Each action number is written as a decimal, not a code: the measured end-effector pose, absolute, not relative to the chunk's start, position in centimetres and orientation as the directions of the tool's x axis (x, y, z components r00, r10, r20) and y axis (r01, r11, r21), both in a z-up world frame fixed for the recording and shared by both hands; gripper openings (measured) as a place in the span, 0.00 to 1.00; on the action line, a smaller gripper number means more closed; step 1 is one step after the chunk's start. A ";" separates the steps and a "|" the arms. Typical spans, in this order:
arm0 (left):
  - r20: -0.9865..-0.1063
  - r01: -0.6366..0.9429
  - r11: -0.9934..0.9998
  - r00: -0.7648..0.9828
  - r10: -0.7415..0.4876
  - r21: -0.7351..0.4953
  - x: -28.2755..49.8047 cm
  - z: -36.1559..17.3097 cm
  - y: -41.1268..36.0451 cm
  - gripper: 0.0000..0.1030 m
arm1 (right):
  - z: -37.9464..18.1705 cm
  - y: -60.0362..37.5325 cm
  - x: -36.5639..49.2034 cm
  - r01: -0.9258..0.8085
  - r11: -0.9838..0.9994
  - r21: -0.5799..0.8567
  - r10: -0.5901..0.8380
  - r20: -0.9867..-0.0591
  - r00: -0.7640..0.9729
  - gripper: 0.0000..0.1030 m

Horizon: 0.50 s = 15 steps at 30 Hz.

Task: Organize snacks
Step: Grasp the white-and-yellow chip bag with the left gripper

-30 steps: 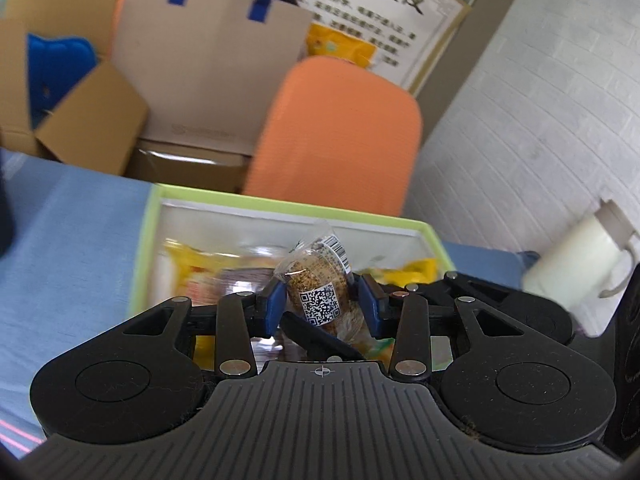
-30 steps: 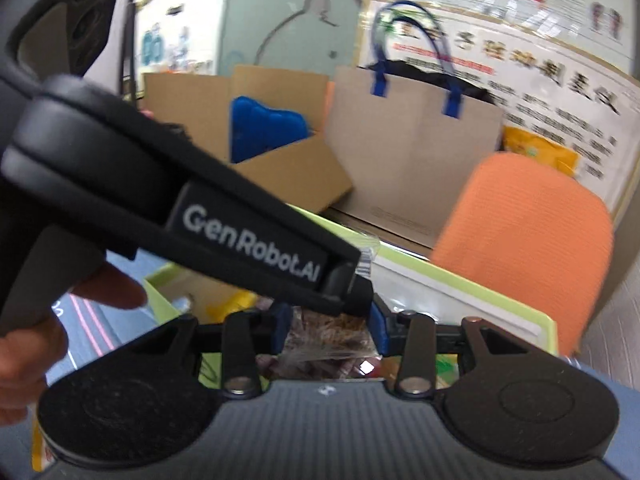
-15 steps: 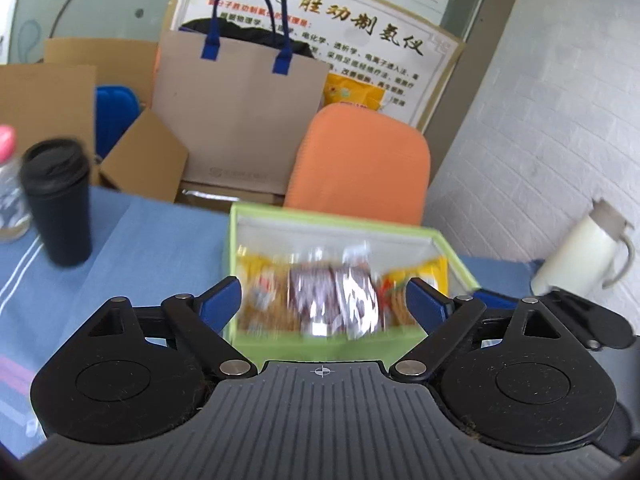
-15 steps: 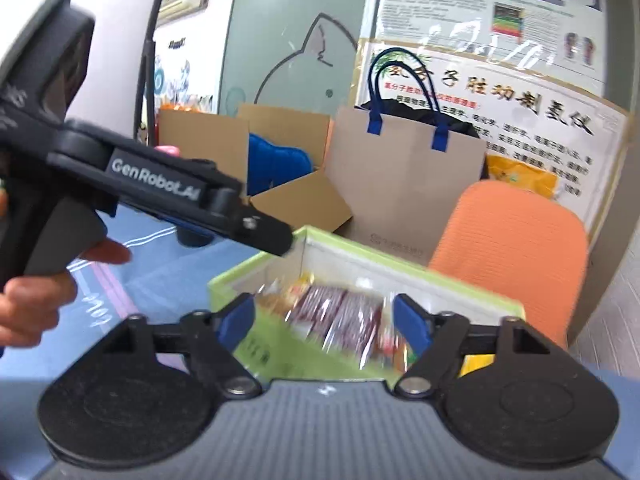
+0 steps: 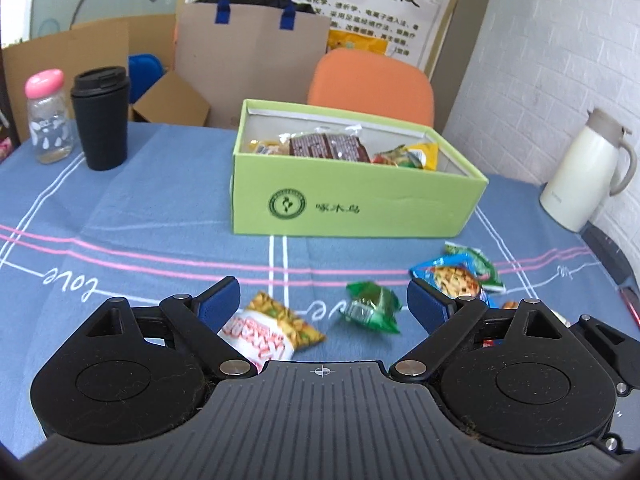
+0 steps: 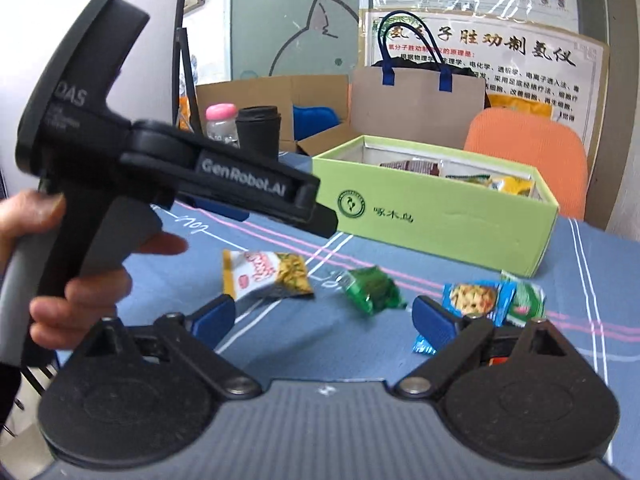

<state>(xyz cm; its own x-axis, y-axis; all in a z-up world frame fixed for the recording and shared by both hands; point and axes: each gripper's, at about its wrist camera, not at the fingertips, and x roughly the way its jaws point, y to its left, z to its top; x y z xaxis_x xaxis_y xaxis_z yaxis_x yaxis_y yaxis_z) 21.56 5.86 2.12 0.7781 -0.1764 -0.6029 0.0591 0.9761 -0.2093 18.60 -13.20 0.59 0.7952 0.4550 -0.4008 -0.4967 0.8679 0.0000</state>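
Both my claws are spread and empty: left claw (image 5: 322, 304) above the yellow peanut packet (image 5: 272, 330), right claw (image 6: 322, 320) near the green candy (image 6: 372, 289). The green box (image 5: 352, 208) sits far. Next I'd pinch loose packets.

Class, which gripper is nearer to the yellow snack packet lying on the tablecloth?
Left. The left gripper hangs open right over the yellow snack packet, one fingertip beside it. The right gripper sits further back, the packet ahead of its left finger.
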 end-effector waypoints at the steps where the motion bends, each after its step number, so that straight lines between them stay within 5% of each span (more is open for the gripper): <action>1: -0.604 0.063 0.975 0.776 -0.182 -0.213 21.4 2.1 5.8 0.77 | 0.6 -13.3 18.5 -0.497 0.868 0.008 0.458 -0.401 0.793 0.91; 15: -0.630 -0.049 0.968 0.767 -0.122 -0.247 22.8 0.2 11.3 0.79 | 0.2 -9.1 21.0 -0.568 0.823 -0.008 0.497 -0.475 0.726 0.91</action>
<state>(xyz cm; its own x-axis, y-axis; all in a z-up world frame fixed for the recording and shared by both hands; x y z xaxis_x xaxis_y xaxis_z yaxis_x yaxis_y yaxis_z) 22.80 11.33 0.24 0.7665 -0.1222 -0.6305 -0.0487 0.9678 -0.2468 21.04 -9.11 0.18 0.7263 0.4972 -0.4746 -0.5683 0.8228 -0.0078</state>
